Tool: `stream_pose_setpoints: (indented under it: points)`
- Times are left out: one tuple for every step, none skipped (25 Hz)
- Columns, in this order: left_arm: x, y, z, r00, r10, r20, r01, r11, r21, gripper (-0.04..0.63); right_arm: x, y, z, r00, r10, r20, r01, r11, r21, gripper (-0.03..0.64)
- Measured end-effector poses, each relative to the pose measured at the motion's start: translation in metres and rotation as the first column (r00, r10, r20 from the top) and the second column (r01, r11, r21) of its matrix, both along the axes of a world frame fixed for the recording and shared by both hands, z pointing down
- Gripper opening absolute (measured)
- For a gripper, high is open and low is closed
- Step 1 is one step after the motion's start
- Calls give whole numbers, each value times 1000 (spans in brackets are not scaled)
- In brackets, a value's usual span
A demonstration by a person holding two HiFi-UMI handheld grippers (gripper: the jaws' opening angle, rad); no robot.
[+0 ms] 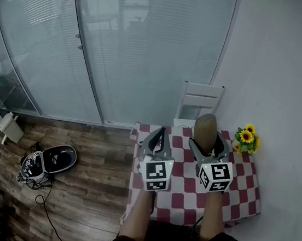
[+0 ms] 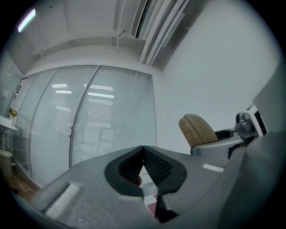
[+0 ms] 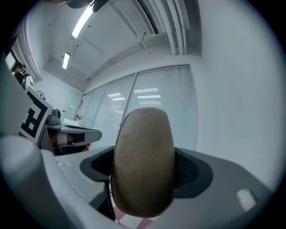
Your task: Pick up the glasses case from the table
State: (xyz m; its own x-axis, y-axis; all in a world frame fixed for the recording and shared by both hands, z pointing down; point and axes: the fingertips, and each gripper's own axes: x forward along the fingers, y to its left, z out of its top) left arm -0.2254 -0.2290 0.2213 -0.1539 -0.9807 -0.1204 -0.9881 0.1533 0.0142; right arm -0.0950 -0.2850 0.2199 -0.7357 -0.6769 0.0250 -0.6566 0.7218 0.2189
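A tan, oval glasses case stands upright between the jaws of my right gripper, lifted above the table. In the right gripper view the glasses case fills the middle, with my right gripper shut on its sides. My left gripper hangs beside it at the left, jaws closed together and nothing held. In the left gripper view my left gripper has its black pads touching at the tips, and the glasses case shows at the right, clamped in the other gripper.
The small table has a red and white checked cloth. A pot of sunflowers stands at its far right corner. A white chair is behind the table by the wall. A helmet and cables lie on the wooden floor at the left.
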Motion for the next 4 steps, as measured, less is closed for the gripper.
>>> stream_pose_setpoints:
  points:
    - [-2,3,0,1000,-2,-3,2,1000,1,11,-2,4,-1,1000,-4,-4,4,1000,9,393]
    - [-3,7,2,1000,-2,-4,2,1000,1,11,-3,9,-1,1000,-8,-7,8,1000,16,393]
    - [-4,11,3,1000,-3,-4,3,1000,1,11,-5,13,0,1000,-10,-10,11,1000,23,393]
    - [-5,15,6,1000,-4,-3,4,1000,1,11,-6,18,2,1000,-13,-13,13,999,29,393]
